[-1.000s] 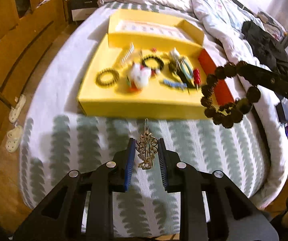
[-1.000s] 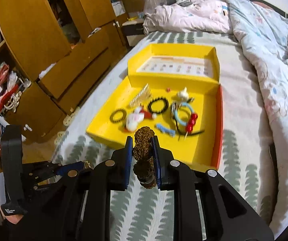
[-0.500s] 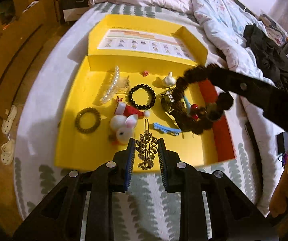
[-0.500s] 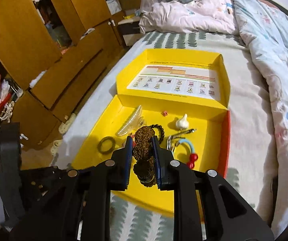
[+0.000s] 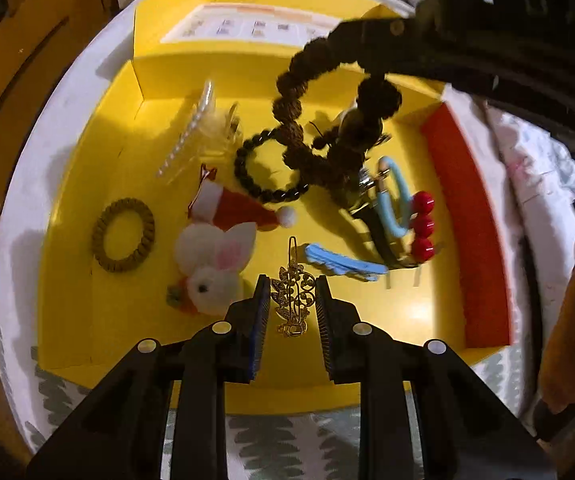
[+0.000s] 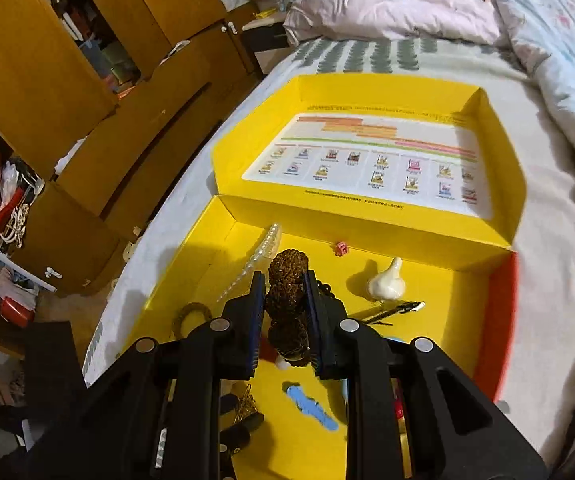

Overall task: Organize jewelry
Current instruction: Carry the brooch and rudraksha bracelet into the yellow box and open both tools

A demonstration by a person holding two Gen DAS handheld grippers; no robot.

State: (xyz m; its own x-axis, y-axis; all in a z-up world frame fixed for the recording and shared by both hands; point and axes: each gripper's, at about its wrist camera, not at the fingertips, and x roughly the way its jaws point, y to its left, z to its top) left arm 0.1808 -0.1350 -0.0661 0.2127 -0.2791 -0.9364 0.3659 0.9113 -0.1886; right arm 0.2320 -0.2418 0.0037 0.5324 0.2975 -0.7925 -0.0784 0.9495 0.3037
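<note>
Sorting midway: we carry a gold hair clip (image 5: 292, 300) in the left tool (image 5: 290, 304) and a brown bead bracelet (image 6: 287, 304) in the right tool (image 6: 285, 320) above the yellow box (image 5: 71, 280); neither is placed yet.

Bedroom around the work area

A crumpled pink quilt (image 6: 387, 4) is lying at the head of the bed (image 6: 543, 264) — its sheet is showing grey leaf prints — while wooden wardrobes (image 6: 47, 64) are standing alongside, one door hanging open on clothes.
</note>
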